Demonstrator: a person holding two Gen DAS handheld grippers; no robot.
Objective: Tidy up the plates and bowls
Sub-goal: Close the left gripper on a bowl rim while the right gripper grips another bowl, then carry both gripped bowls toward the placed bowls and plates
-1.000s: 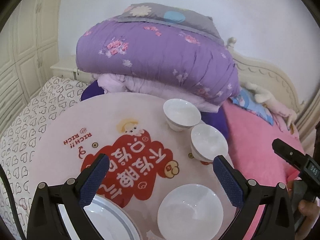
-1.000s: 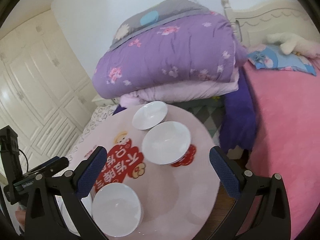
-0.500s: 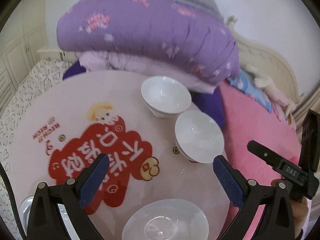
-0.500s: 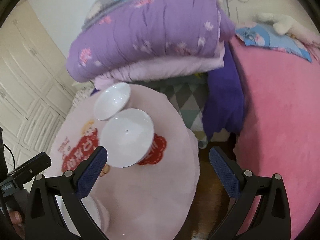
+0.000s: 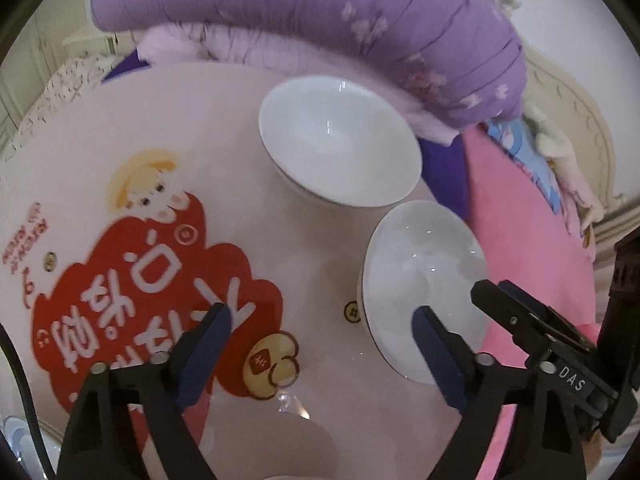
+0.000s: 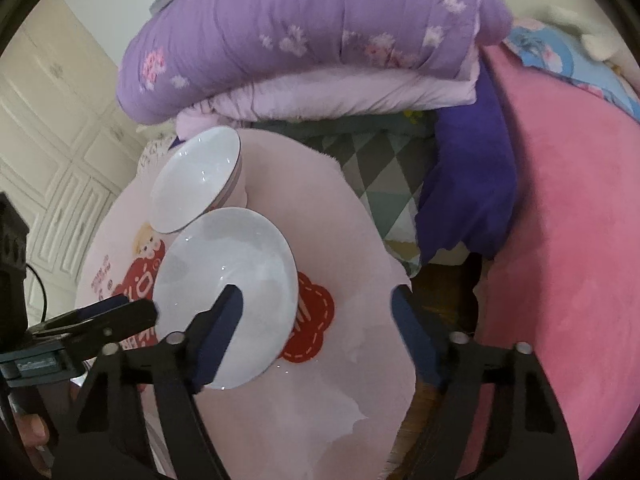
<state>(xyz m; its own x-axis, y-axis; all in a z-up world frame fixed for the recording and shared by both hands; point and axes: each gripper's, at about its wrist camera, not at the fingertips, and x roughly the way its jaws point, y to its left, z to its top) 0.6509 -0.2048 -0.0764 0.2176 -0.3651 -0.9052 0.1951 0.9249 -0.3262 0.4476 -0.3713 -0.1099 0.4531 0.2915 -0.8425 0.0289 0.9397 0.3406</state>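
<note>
Our left gripper [image 5: 320, 334] hangs over the lower middle of its frame with jaws closing, and only bare tablecloth [image 5: 224, 120] lies between the blue pads [image 5: 204, 344]; nothing is gripped. Its right-hand pad overlaps the near bowl [image 5: 420, 276] in the lower right of the frame, though we cannot tell whether it touches the rim or only floats above it. The far bowl [image 5: 340, 140] stands in the upper centre, just beside the near one, their rims almost meeting.

In the right wrist view, our right gripper [image 6: 316, 320] is also closing on nothing. Its left pad sits in front of the near bowl [image 6: 228, 280], centre left of the frame, while the other pad hangs past the table's edge at centre right. The far bowl [image 6: 196, 184] is above and to the left of it. The left gripper's finger [image 6: 100, 316] reaches in from the left edge, near that bowl's rim.

A sliver of a plate [image 5: 16, 436] shows at the lower left corner of the left view. Folded purple bedding [image 5: 320, 12] fills the top of both frames.
</note>
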